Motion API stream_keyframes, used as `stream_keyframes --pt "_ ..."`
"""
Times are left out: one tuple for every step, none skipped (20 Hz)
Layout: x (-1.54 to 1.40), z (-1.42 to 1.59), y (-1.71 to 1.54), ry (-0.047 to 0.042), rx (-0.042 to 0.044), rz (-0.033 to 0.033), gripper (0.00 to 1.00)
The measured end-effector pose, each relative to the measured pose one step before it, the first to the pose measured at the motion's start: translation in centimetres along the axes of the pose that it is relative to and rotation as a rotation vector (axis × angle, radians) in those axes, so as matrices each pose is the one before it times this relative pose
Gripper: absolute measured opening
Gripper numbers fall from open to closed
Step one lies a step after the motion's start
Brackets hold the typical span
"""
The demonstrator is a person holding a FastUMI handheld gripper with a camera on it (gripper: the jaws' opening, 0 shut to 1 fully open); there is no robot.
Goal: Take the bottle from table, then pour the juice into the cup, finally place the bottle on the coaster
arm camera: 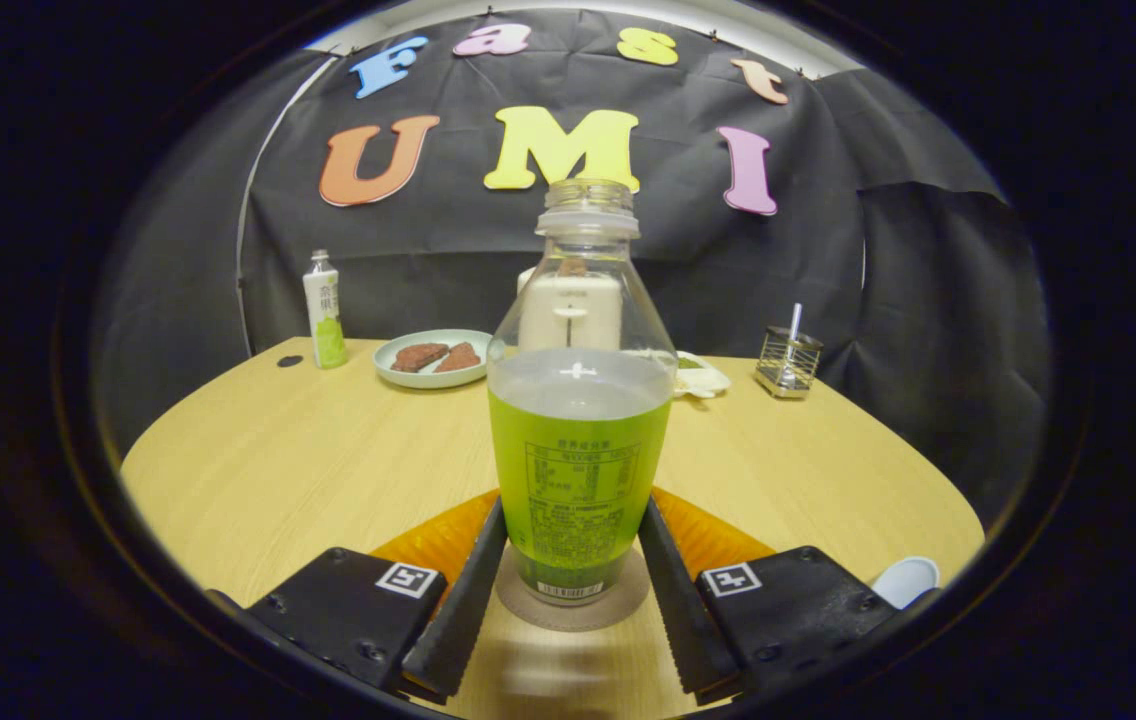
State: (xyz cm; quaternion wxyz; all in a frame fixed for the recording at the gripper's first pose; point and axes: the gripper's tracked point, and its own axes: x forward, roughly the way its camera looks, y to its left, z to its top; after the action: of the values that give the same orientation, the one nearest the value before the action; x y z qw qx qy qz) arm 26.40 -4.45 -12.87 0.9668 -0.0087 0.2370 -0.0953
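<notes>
Green juice bottle (578, 440) stands upright on the coaster (573, 605), neck up, cap off; your gripper (573, 590) flanks it, fingers (463, 610) close at each side, contact not confirmed; cup (568, 312) sits beyond the bottle

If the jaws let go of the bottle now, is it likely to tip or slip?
The bottle is tall, narrow and about half full of green juice, so a sideways push could probably tip it. It stands upright on the flat coaster, which helps. With no cap, a tip would likely spill. The gripper has both jaws against its smooth, perhaps slippery, sides.
</notes>
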Motion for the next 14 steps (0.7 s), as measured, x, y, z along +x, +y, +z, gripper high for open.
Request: stream_keyframes --pt "0.018 -0.182 -0.018 0.01016 0.00073 -0.00246 0.82" --pt "0.069 -0.083 -0.245 0.00322 -0.00015 -0.00639 0.82" --pt "0.249 -0.056 0.094 -0.00064 0.00044 0.00359 0.84" --pt "-0.133 -0.052 0.354 0.00695 -0.00069 0.01718 0.86" --pt "0.079 -0.014 0.098 0.00016 -0.0015 0.00535 0.87" --pt "-0.043 -0.005 -0.204 0.00213 -0.00304 -0.00374 0.89" --pt "-0.083 0.01 -0.136 0.00241 -0.00281 -0.00254 0.89" --pt "-0.045 -0.068 -0.117 -0.00052 -0.0024 -0.00029 0.89" --pt "-0.133 -0.041 -0.07 -0.00056 -0.00191 -0.00079 0.89" --pt "-0.195 -0.001 -0.046 0.00294 -0.00061 0.00238 0.89" --pt "-0.209 -0.195 -0.064 0.00418 0.00013 0.0014 0.89" --pt "-0.214 0.069 -0.056 -0.00342 -0.00047 0.00066 0.92" --pt "-0.208 0.133 -0.011 -0.00383 0.00179 0.00487 0.95" --pt "-0.275 0.096 0.061 -0.00507 0.0008 0.00558 0.99"
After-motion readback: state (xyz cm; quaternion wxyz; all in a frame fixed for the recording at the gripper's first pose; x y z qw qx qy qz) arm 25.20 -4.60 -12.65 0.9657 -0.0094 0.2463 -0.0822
